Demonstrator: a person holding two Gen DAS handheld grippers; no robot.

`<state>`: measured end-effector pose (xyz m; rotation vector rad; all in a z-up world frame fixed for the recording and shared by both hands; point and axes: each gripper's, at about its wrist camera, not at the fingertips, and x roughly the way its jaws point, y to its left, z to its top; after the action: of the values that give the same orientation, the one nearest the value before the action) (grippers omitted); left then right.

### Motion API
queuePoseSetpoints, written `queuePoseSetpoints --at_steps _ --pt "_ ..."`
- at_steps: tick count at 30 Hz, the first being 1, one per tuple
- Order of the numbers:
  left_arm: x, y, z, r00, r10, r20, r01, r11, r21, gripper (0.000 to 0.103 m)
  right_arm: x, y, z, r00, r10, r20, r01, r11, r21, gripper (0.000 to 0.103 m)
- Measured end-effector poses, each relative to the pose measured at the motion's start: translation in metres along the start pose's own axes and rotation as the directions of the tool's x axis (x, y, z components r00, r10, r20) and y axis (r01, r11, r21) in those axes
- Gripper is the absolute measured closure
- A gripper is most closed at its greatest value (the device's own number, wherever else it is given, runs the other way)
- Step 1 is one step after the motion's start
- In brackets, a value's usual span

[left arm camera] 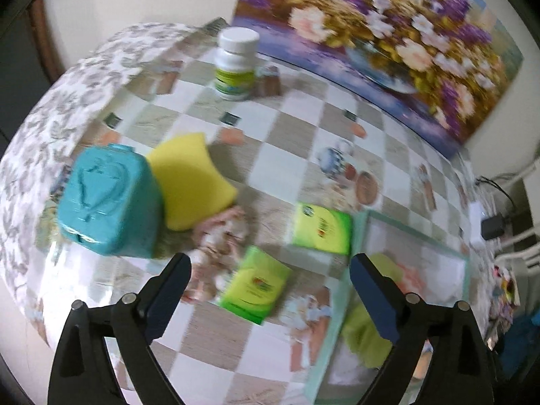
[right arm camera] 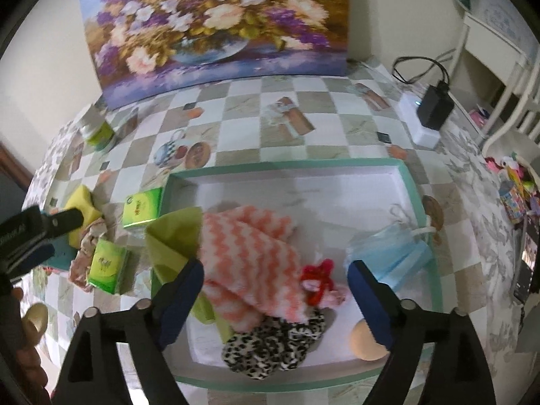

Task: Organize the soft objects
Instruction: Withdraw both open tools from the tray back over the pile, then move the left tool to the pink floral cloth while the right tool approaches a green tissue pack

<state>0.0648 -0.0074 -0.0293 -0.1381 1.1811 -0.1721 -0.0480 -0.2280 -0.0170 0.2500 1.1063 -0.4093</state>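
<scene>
- Left tool [left arm camera: 270, 270]: jaws wide apart, gripping nothing, tilted steeply down over a green tissue pack [left arm camera: 255, 284] on the worktop [left arm camera: 270, 162].
- Right tool [right arm camera: 275, 280]: jaws wide apart, empty, angled down over the tray [right arm camera: 287, 165]; pink zigzag towel [right arm camera: 256, 253] between its fingers, blue face mask [right arm camera: 388, 253] at 2 o'clock.

We saw a table covered with a checkered oilcloth [right arm camera: 256, 128] printed with teapots and kitchen motifs, and beneath it, at the table's edges, a cloth with a grey leaf pattern [left arm camera: 44, 108]. A large painting of flowers in a vase [right arm camera: 216, 23] leaned against the plain cream wall [right arm camera: 40, 40] at the table's back edge. A white box with a black charger and cable [right arm camera: 428, 108] sat by the table's right end. Beyond it stood white furniture [right arm camera: 499, 60]. A dark wooden frame [left arm camera: 44, 37] bordered the wall on the left. The light was soft and even.
</scene>
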Motion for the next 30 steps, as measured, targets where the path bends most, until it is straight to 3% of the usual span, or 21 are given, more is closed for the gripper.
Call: queuePoseSetpoints --at_steps 3,11,19,30 --pt "-0.003 0.008 0.002 1.000 0.019 0.017 -0.018 1.000 -0.013 0.004 -0.001 0.013 -0.001 1.000 -0.010 0.006 0.010 1.000 -0.028 0.004" --pt "-0.015 0.031 0.006 0.999 0.014 0.048 -0.012 0.999 -0.049 0.004 -0.004 0.051 -0.004 1.000 0.011 0.024 -0.008 0.993 -0.121 0.002" --pt "-0.031 0.058 0.010 0.997 0.022 0.078 -0.017 0.998 -0.057 0.003 -0.009 0.093 -0.006 0.995 0.096 0.028 -0.090 0.982 -0.169 0.002" --pt "-0.021 0.077 -0.001 1.000 0.016 -0.005 -0.016 0.996 -0.083 0.003 0.004 0.147 -0.018 0.988 0.151 -0.013 -0.150 0.956 -0.251 0.002"
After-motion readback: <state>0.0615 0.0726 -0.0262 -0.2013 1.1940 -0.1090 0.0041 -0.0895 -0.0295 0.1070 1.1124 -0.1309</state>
